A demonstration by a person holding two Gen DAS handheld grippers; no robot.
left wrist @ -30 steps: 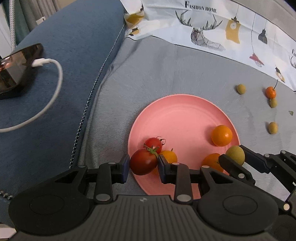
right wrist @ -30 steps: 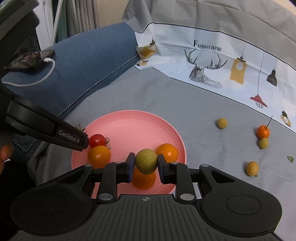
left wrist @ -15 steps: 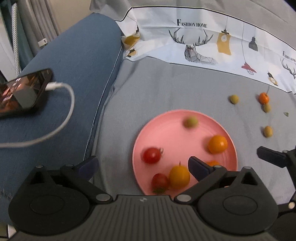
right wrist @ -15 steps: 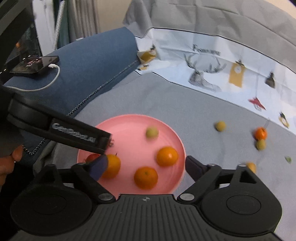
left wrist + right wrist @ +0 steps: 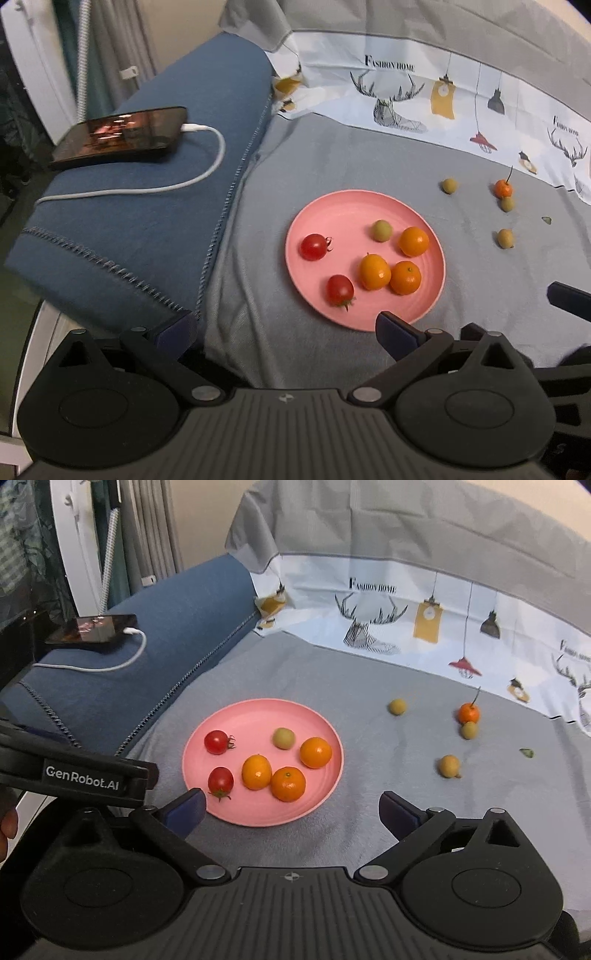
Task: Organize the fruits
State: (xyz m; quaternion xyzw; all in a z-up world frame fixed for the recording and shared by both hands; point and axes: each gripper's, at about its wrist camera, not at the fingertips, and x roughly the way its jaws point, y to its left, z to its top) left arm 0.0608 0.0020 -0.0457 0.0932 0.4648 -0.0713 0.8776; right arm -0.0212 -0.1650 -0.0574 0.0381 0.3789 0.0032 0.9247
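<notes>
A pink plate (image 5: 343,214) (image 5: 251,716) lies on the grey cloth. On it are two red tomatoes (image 5: 313,246) (image 5: 340,290), three orange fruits (image 5: 413,241) and one green fruit (image 5: 381,230) (image 5: 284,738). Three small yellow-green fruits (image 5: 397,706) (image 5: 469,730) (image 5: 449,766) and a small stemmed orange fruit (image 5: 468,713) lie loose on the cloth to the right. My left gripper (image 5: 284,328) is open and empty, above the plate's near edge. The jaws of my right gripper (image 5: 291,806) are opening with nothing between them, just short of the plate.
A phone (image 5: 118,134) on a white charging cable (image 5: 207,173) rests on the blue cushion (image 5: 129,229) to the left. A white printed cloth (image 5: 406,96) rises behind the grey surface. A small green scrap (image 5: 527,753) lies at the far right.
Both grippers opened. The left let go of a red tomato and the right a green fruit, which both now lie on the plate. Both grippers pulled back and upward.
</notes>
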